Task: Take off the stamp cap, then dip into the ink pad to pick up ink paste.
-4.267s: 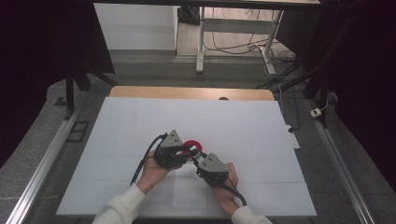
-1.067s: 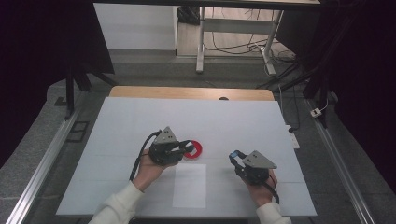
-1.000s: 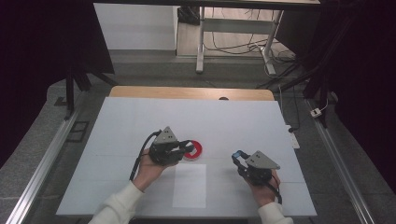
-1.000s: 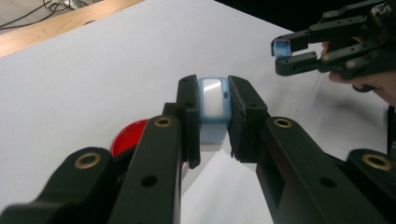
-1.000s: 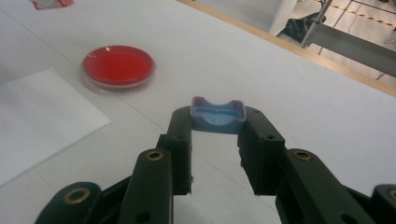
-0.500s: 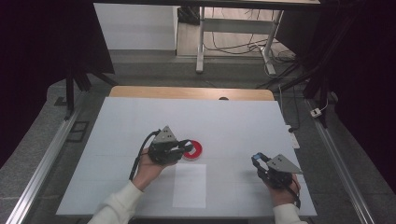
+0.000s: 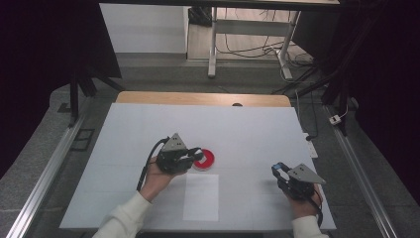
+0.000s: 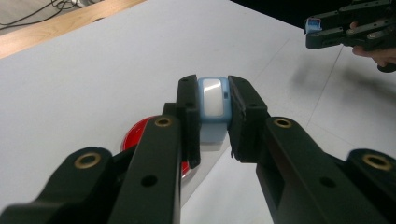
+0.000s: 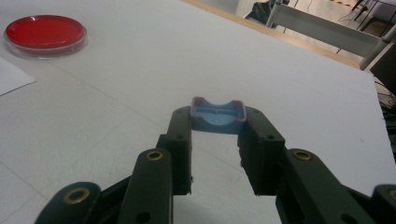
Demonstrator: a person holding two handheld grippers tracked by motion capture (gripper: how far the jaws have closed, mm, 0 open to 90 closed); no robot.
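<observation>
Moved: my right gripper has slid out toward the table's right edge, well clear of the red dish; my left hasn't shifted.
Left gripper: jaws clamped on a light-blue capped piece, held over the near rim of the red dish.
Paper sheet: flat on the white table, just in front of the dish.
Right gripper: jaws pinching a small blue cap, its hollow side facing up, above bare table.
</observation>
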